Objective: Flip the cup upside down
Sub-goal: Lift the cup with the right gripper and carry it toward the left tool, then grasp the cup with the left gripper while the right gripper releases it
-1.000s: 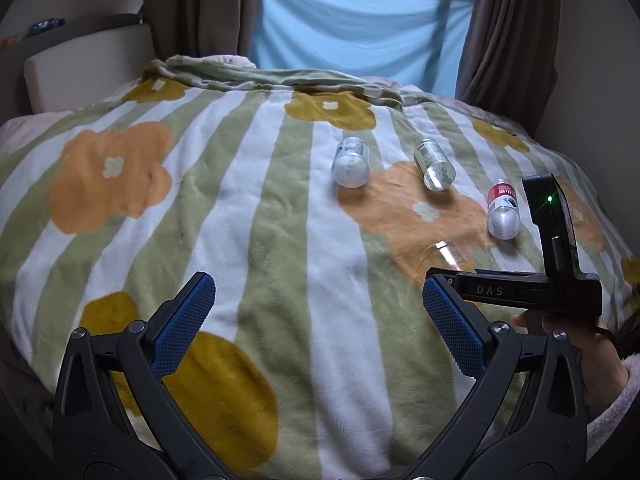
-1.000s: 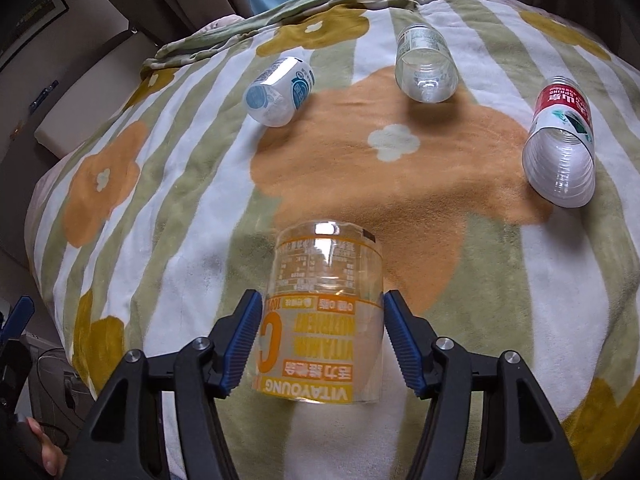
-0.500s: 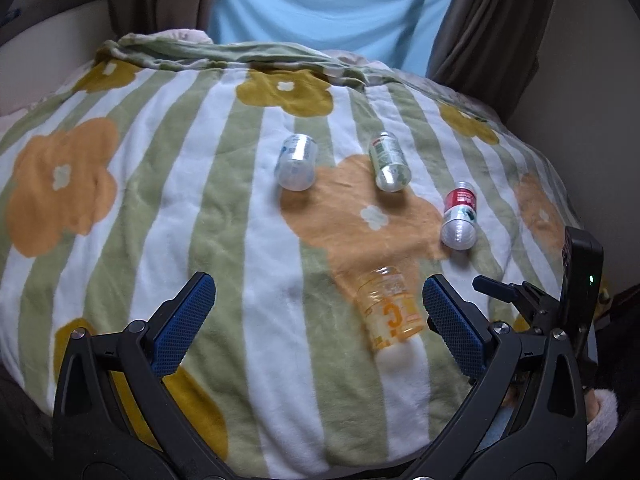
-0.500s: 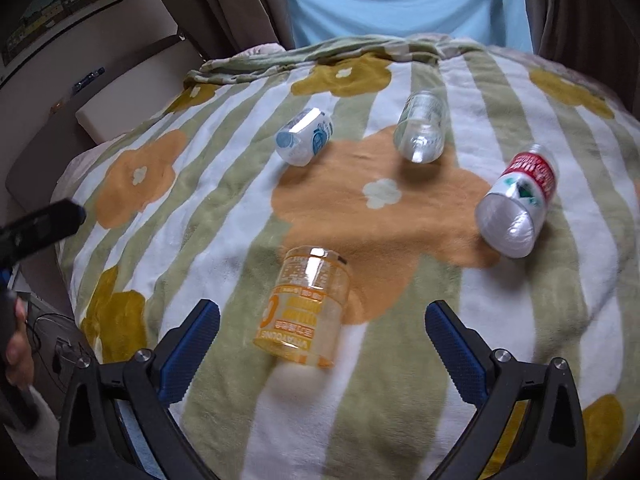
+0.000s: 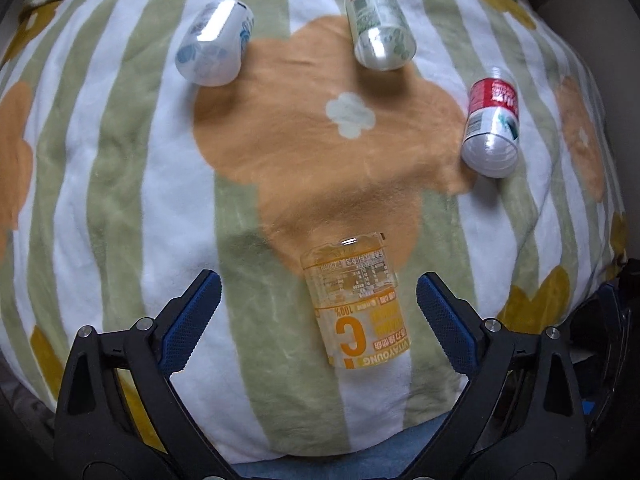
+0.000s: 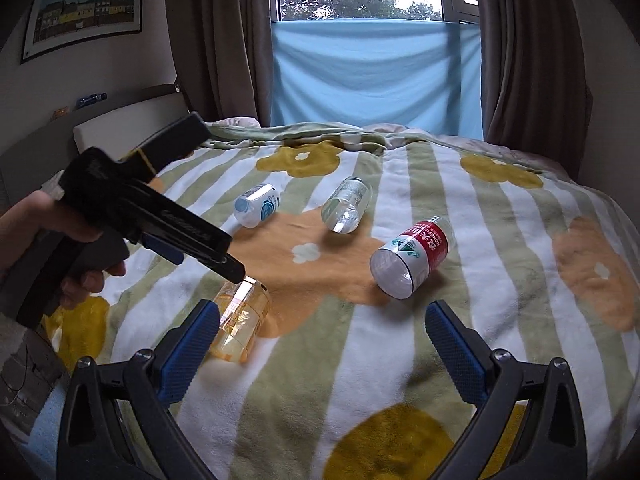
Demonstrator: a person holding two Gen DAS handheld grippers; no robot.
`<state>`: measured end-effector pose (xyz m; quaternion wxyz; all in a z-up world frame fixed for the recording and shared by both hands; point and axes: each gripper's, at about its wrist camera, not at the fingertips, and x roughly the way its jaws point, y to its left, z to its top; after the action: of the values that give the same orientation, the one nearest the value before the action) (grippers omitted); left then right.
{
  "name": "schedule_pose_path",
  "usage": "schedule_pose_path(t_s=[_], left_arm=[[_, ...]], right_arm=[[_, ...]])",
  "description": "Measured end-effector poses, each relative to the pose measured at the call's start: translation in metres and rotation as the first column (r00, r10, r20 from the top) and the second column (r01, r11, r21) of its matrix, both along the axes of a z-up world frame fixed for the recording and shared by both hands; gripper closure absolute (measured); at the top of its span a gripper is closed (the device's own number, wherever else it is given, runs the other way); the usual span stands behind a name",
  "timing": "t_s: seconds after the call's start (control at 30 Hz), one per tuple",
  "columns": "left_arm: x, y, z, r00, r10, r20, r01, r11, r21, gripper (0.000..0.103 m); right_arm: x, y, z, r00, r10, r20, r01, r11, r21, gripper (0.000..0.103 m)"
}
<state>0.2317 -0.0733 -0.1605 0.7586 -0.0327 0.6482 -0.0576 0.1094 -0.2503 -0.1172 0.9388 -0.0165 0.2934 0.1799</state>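
A clear orange-printed cup (image 5: 356,308) lies on its side on the striped flower blanket (image 5: 120,184), its open end toward the near edge. My left gripper (image 5: 318,320) hovers over it, open, with the cup between its blue pads (image 5: 192,320) but nearer the right one, touching neither. In the right wrist view the same cup (image 6: 240,320) sits just left of my open right gripper (image 6: 322,352), beside its left pad (image 6: 188,352). The left gripper (image 6: 234,270), held by a hand (image 6: 36,224), points down at the cup from above.
Three other cut-bottle cups lie on their sides farther back: a blue-and-white one (image 5: 214,48), a clear green-labelled one (image 5: 380,28) and a red-labelled one (image 5: 492,120). The bed's near edge is close under the grippers. Curtains (image 6: 224,40) and a headboard (image 6: 120,124) stand behind.
My right gripper let go of the orange cup, opened wide and pulled back and up. My left gripper swung right and tipped down until its open fingers stood over the cup.
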Motion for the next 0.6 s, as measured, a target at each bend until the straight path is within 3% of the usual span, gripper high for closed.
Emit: schedule_pose_path(t_s=[0.1,0.23,0.37,0.6], left_arm=[[0.008,-0.01,-0.017,0.996,0.004,-0.088,-0.002,1.0,0.023,0.008],[0.016,-0.016,-0.04,0.98,0.034,-0.195,-0.035,0.999,-0.005,0.02],[0.021,-0.016,-0.056,0.968,0.069,-0.24,-0.073,0.997,-0.009,0.025],[0.028,-0.013,-0.066,0.962,0.088,-0.26,-0.102,0.994,-0.041,0.043]], right_arm=[[0.001,-0.008,-0.005,1.0,0.001,-0.01,-0.001,1.0,0.018,0.0],[0.001,-0.013,-0.007,1.0,0.007,-0.006,-0.007,1.0,0.028,0.0],[0.0,-0.016,-0.008,1.0,0.019,0.002,-0.019,0.999,0.027,0.0],[0.001,-0.02,-0.009,1.0,0.019,0.002,-0.019,0.999,0.035,0.0]])
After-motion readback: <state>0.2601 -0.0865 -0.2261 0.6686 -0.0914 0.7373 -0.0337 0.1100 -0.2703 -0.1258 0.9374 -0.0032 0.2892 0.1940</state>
